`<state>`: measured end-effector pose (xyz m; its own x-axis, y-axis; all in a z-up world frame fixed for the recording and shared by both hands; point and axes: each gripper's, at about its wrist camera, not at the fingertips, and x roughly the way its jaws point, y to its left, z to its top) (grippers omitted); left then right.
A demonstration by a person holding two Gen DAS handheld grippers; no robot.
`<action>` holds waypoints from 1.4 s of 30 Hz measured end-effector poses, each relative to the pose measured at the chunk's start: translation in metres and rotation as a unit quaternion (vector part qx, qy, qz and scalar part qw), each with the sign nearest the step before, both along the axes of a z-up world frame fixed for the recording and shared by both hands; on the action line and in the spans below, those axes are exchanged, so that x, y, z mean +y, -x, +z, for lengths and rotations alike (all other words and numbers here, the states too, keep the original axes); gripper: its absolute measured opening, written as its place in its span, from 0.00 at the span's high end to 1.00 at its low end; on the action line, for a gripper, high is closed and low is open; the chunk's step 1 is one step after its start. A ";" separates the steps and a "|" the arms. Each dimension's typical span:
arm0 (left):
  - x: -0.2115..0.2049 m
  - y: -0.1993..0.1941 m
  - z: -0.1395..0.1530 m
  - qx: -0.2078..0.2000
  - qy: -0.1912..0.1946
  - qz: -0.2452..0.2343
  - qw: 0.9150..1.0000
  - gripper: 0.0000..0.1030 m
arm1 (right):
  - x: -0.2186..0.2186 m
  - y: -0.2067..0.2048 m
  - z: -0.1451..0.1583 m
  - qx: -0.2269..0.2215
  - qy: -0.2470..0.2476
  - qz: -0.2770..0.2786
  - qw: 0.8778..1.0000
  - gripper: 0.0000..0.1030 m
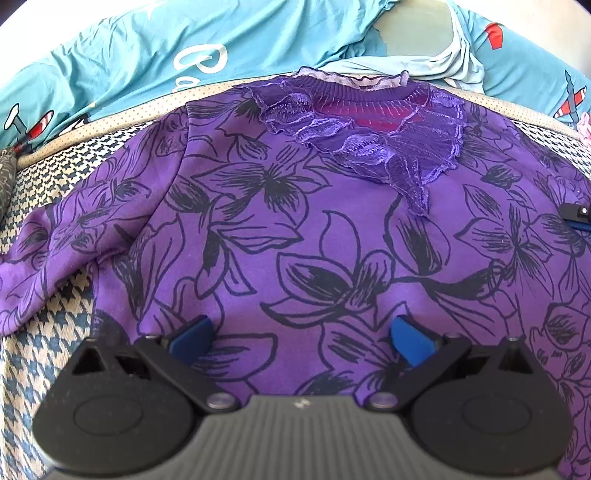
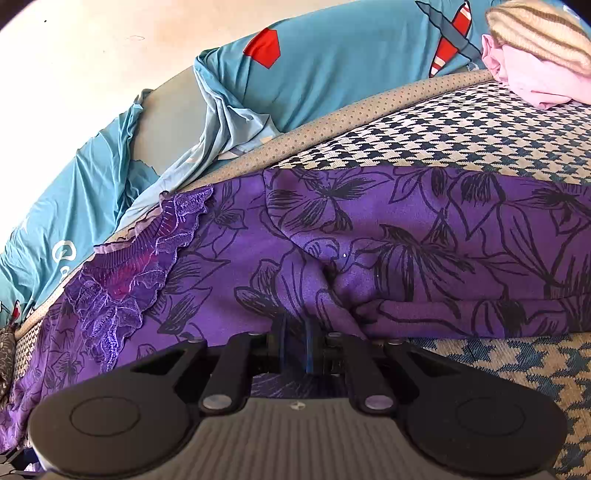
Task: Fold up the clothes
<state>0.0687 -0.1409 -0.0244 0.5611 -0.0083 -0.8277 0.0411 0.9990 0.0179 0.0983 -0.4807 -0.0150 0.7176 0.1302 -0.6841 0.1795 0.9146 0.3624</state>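
A purple top with black flower outlines and a lace ruffle collar lies flat on a houndstooth cushion. My left gripper hovers open over the top's lower front, blue pads wide apart, nothing between them. In the right wrist view the same purple top is bunched where its sleeve meets the body. My right gripper is shut on that fold of purple cloth, fingertips hidden under the fabric. The tip of the right gripper shows at the right edge of the left wrist view.
A teal cover with airplane prints drapes the backrest behind the cushion. A pink cloth and a striped knit item lie at the far right of the houndstooth cushion. A beige dotted piping edges the seat.
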 end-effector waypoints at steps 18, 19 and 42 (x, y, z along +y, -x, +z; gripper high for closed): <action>0.058 -0.011 0.009 0.004 0.125 0.061 0.990 0.08 | -0.001 0.001 -0.001 0.001 -0.005 -0.003 1.000 0.94; 0.061 -0.010 0.010 0.004 0.129 0.061 0.990 0.09 | -0.001 0.001 -0.001 0.001 -0.005 -0.003 1.000 0.94; 0.164 -0.013 -0.011 0.041 0.307 0.162 0.937 0.97 | 0.001 0.000 0.000 0.004 -0.001 -0.008 1.000 0.94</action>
<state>0.0820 0.0230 -0.0356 0.5517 -0.3371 -0.7629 -0.2890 0.7807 -0.5540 0.0982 -0.4793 -0.0151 0.7139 0.1194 -0.6900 0.1981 0.9107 0.3625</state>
